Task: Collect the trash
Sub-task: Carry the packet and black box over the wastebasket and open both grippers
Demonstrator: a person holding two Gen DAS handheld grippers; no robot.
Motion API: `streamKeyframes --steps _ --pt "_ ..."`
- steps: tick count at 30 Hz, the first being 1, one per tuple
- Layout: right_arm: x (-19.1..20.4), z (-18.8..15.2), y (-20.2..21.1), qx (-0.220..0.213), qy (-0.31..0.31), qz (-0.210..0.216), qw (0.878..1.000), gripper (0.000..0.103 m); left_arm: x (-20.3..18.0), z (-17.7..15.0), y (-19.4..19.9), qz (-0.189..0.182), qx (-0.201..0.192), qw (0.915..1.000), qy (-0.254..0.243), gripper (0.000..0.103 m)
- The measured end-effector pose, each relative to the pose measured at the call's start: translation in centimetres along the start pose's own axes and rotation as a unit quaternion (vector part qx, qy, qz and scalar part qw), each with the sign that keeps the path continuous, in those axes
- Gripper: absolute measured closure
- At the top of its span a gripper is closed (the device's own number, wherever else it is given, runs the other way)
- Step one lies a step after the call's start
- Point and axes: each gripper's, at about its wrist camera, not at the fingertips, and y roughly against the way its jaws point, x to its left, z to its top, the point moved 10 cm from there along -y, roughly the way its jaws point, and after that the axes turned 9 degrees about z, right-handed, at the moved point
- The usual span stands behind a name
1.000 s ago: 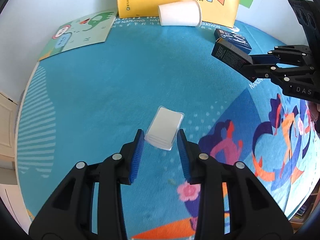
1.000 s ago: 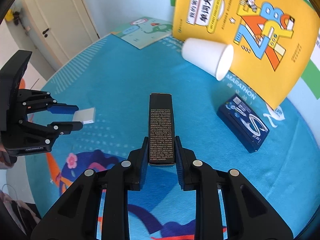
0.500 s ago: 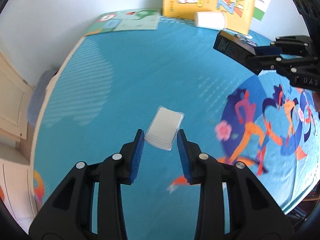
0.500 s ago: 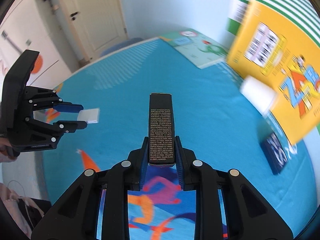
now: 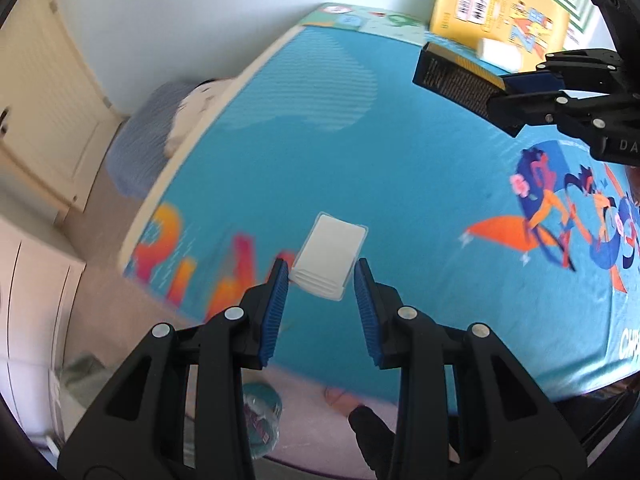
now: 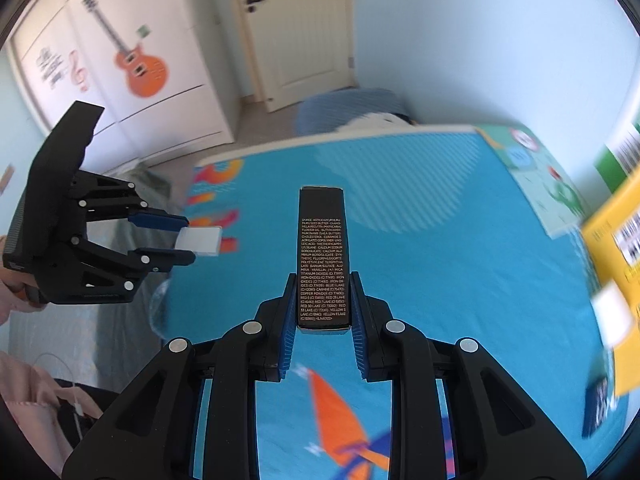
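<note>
My left gripper [image 5: 321, 276] is shut on a small white plastic packet [image 5: 329, 254] and holds it above the blue table mat [image 5: 360, 152] near its left edge. It also shows in the right wrist view [image 6: 182, 236] with the packet [image 6: 200, 241]. My right gripper [image 6: 322, 300] is shut on a long black carton [image 6: 323, 260] with small white print, held above the mat. The carton also shows in the left wrist view [image 5: 456, 76], at upper right. A white paper cup [image 5: 500, 54] lies on its side at the back.
A yellow book [image 5: 500, 12] stands against the far wall, a green booklet [image 5: 360, 20] lies flat beside it. A dark blue box [image 6: 598, 404] lies at the right. A teal bin with a clear bag [image 5: 260, 416] stands on the floor below the table's near edge. Blue cushion [image 5: 148, 148] sits left of the table.
Both grippers have swung left and back with their loads, from over the middle of the mat toward its left and near edges. The floor and bin have come into view.
</note>
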Motion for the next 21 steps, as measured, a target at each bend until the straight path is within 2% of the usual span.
streamKeyframes --steps 7,11,17,21 --pt "7.6 2.8 -3.9 0.016 0.059 0.054 0.997 0.078 7.0 -6.5 1.1 0.03 0.021 0.9971 0.067 0.071" --pt "12.2 3.9 -6.3 0.03 0.093 0.088 0.991 0.078 10.3 -10.5 1.3 0.048 0.038 0.9916 0.114 0.071" --pt "18.4 5.2 -9.4 0.056 0.147 0.136 0.978 0.078 14.4 -16.8 1.8 0.066 0.062 0.9772 0.192 0.071" --pt "22.0 5.6 -11.0 0.072 0.179 0.158 0.968 0.078 17.0 -21.0 1.9 0.074 0.076 0.9636 0.245 0.071"
